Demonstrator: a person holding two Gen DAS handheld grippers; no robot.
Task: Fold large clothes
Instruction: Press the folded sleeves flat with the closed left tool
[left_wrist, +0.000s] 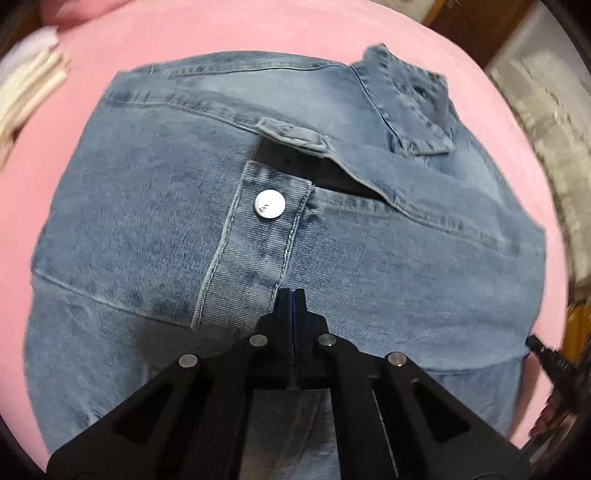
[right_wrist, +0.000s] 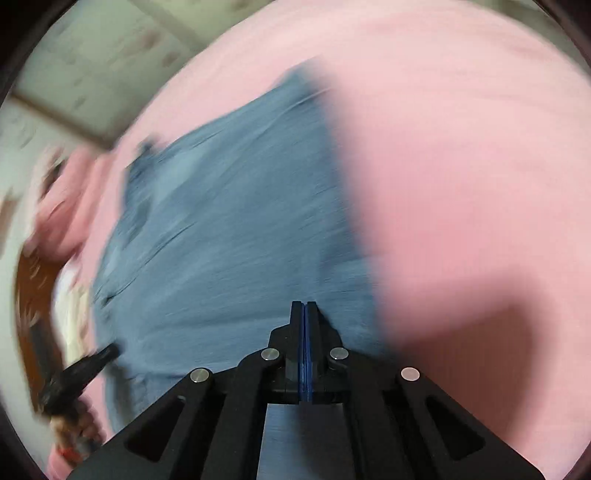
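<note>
- Left wrist view: 1 pair of jeans (left_wrist: 155, 229) is seen spread flat on the pink sheet (left_wrist: 258, 33), the waistband turned toward the far side and the long axis running back toward the camera.
- The denim is faded blue, with 1 silver button (left_wrist: 270, 205) and an open fly.
- The left gripper (left_wrist: 292, 295) is clenched above the fabric; whether denim is pinched cannot be told.
- Right wrist view, heavily blurred: the jeans (right_wrist: 229, 229) are shown on the sheet (right_wrist: 461, 166).
- The right gripper (right_wrist: 304, 306) is clenched, with nothing seen between its pads.
</note>
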